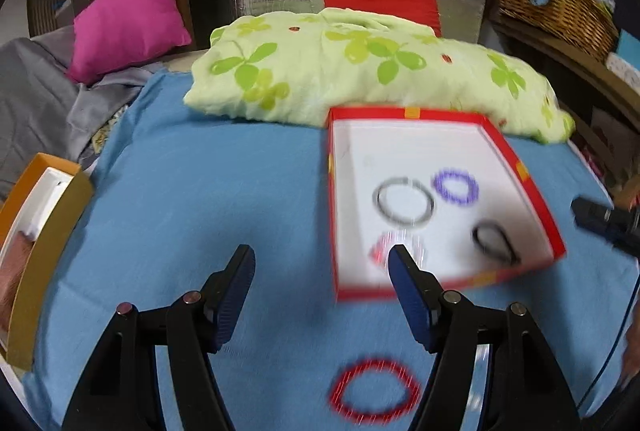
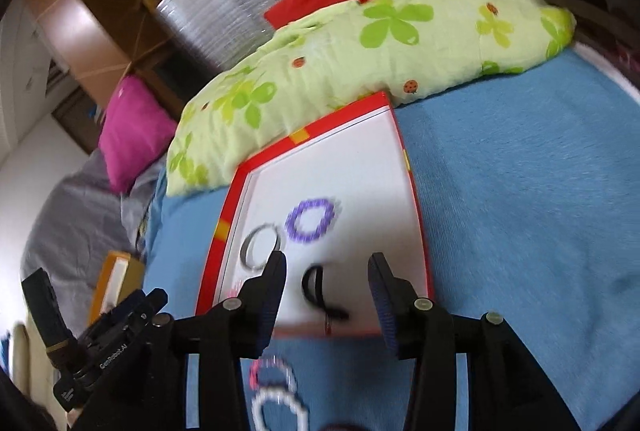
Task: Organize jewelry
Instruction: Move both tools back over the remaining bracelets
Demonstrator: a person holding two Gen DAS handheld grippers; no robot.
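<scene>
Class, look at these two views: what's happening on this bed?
Someone is sorting bracelets into a red box on a blue sheet. Both tongs, left and right, are open and empty. A purple bracelet and a silver bangle lie inside; a red bracelet lies outside.

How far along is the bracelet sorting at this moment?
Partway. The red box already holds a purple bracelet, a silver bangle and a black band. Both the left tool and right tool are open and empty. A red bracelet and white bracelet remain on the blue cloth.
</scene>
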